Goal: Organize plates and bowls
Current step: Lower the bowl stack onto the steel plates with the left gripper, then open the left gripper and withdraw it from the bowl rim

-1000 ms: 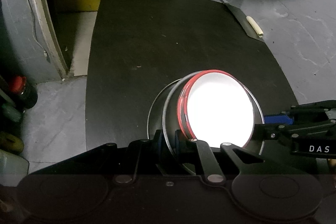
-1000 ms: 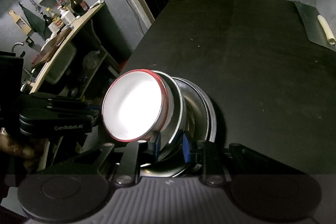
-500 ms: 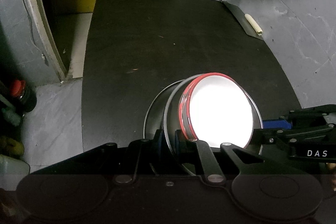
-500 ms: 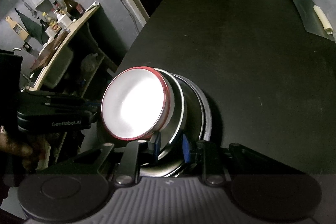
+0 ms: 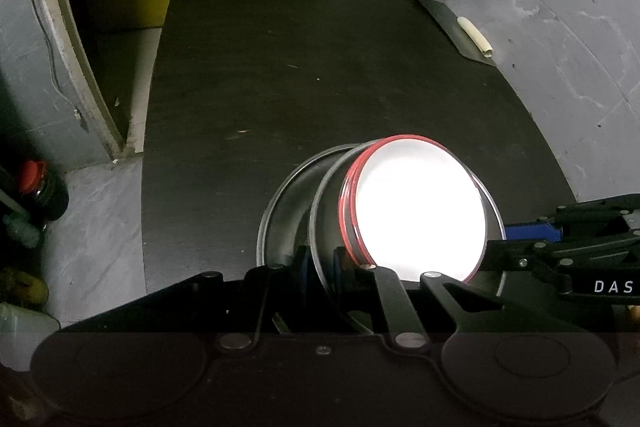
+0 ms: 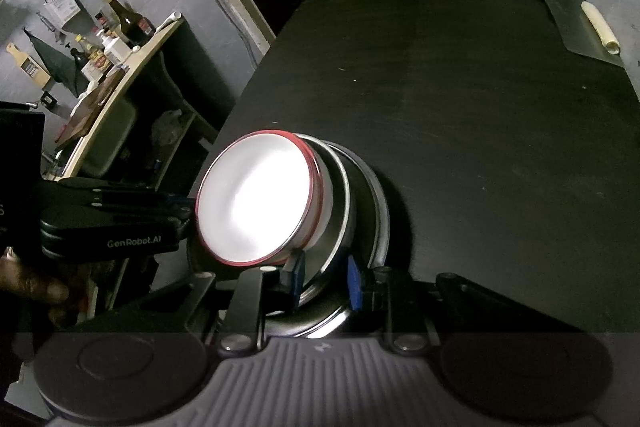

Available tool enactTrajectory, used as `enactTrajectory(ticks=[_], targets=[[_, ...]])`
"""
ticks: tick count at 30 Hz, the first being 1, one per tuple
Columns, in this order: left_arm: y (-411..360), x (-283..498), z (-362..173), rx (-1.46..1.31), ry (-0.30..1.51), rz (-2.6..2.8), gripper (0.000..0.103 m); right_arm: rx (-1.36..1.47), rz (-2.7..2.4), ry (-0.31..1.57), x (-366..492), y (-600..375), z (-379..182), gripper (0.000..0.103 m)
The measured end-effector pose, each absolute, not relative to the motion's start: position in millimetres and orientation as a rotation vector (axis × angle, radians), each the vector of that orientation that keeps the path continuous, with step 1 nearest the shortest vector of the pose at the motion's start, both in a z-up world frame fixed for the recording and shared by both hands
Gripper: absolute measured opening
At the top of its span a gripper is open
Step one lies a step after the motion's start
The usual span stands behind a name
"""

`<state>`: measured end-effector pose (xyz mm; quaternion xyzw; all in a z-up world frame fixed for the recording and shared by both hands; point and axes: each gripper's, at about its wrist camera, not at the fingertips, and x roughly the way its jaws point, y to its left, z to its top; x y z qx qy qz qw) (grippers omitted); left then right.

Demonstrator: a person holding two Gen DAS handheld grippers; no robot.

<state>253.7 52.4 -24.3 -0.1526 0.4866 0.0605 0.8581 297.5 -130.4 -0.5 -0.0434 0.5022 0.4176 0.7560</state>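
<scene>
Left wrist view: white bowl (image 5: 416, 211) interior is blown out by glare, detail lost. Red rim is seen. It is nested in a steel bowl (image 5: 328, 211) on a steel plate (image 5: 280, 211), tilted over the black counter (image 5: 320, 87). Left gripper (image 5: 320, 263) fingers are clamped on the steel bowl's rim; right gripper (image 6: 324, 275) fingers likewise.

Both wrist cameras sit close above the black table's (image 5: 340, 87) near edge, facing its far end — the left from the stacked dishes' (image 5: 416, 211) left side, the right from their right; both share the stack.
</scene>
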Motion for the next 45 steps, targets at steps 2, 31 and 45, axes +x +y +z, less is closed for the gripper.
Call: enactTrajectory(ticks=[2,31,45], targets=[[53.4,253.5,-24.2,-0.323,1.021,0.125,0.012,-0.094,0.909,1.094,296.7,-130.1,-0.4,0.026],[52.4,252.3,-20.9,-0.337,1.027,0.181,0.022,-0.101,0.860,1.035,279.0,-132.9,-0.1,0.027],[47.9,246.2,-15.1,-0.318,1.012,0.229,0.033,-0.112,0.801,0.993,272.1,-141.1,1.3,0.049]])
